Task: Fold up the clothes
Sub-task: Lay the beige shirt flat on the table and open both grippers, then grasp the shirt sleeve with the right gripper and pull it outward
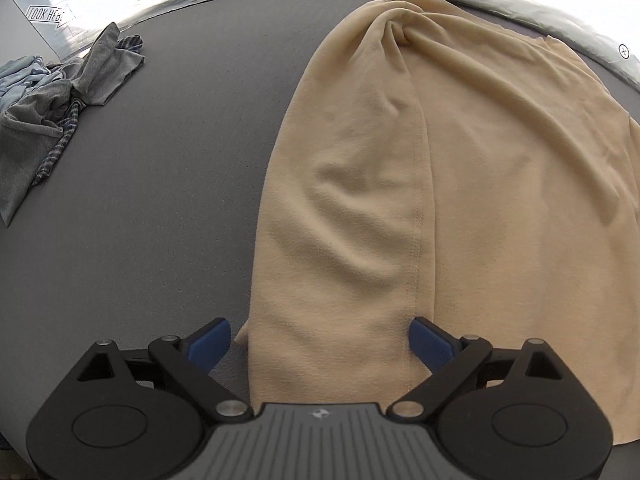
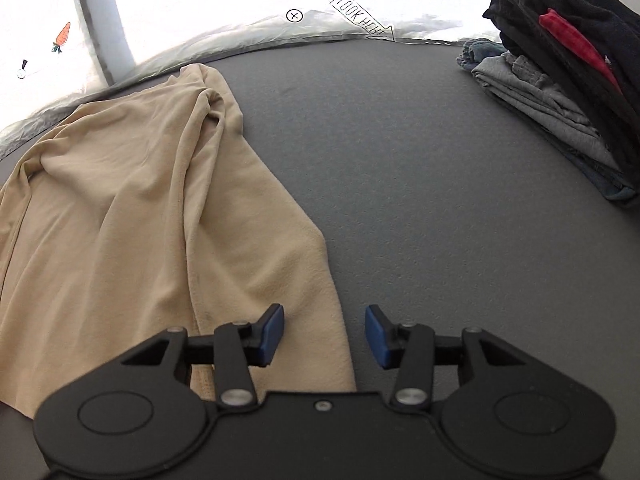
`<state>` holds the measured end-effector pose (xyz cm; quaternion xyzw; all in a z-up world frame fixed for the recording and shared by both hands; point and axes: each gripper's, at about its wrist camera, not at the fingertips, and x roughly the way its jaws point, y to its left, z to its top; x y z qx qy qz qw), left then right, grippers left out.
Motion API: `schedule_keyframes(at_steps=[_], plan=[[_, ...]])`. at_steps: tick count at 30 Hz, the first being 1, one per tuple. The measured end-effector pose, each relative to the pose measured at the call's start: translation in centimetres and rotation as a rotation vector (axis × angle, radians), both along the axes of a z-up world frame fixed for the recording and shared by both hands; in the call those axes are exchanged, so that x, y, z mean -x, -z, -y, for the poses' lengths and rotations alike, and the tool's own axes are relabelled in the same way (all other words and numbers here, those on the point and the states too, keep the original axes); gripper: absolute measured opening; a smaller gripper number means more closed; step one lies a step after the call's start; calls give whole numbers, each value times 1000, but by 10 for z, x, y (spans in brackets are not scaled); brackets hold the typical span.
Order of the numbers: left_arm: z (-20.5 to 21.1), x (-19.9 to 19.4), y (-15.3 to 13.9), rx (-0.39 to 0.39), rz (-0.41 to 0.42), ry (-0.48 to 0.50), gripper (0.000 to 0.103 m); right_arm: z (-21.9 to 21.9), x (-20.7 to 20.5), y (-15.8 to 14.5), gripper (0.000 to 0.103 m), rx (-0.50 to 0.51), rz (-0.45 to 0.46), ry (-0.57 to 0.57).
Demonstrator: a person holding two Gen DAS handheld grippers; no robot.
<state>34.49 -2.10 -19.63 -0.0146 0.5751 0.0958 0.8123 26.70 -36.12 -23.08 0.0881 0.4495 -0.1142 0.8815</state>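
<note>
**Desk:** Grey table fills both views. Where is your garment?

**Field:** Your beige garment lies spread and creased on the table, one end bunched near the far edge, a stitched seam running down its near part.

**Desk:** And your grippers?

**Field:** Your left gripper stands wide open, the garment's near end lying between its blue pads, neither pad pressing on it. Your right gripper is partly open; its left pad sits over the garment's edge, its right over bare table, nothing gripped.

**Desk:** Beyond that?

**Field:** A loose grey and checked heap lies well apart on your left. A folded stack, dark on top with red showing, sits far right. "LOOK HERE" labels mark the bright backdrop.
</note>
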Motion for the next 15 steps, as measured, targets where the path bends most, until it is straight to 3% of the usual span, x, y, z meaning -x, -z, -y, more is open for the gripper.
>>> schedule_keyframes(at_steps=[2, 4, 6, 13, 15], plan=[[-8, -1, 3, 45, -9, -36, 102, 4, -1, -1, 17, -14, 11, 21], [-18, -1, 6, 105, -18, -80, 103, 12, -1, -3, 10, -44, 27, 64], [-17, -1, 7, 105, -16, -77, 103, 18, -2, -7, 6, -3, 46, 96], [-16, -2, 7, 104, -13, -73, 103, 46, -10, -42, 5, 325, 157, 115], [-33, 10, 4, 109, -15, -46, 103, 57, -13, -50, 5, 390, 178, 128]])
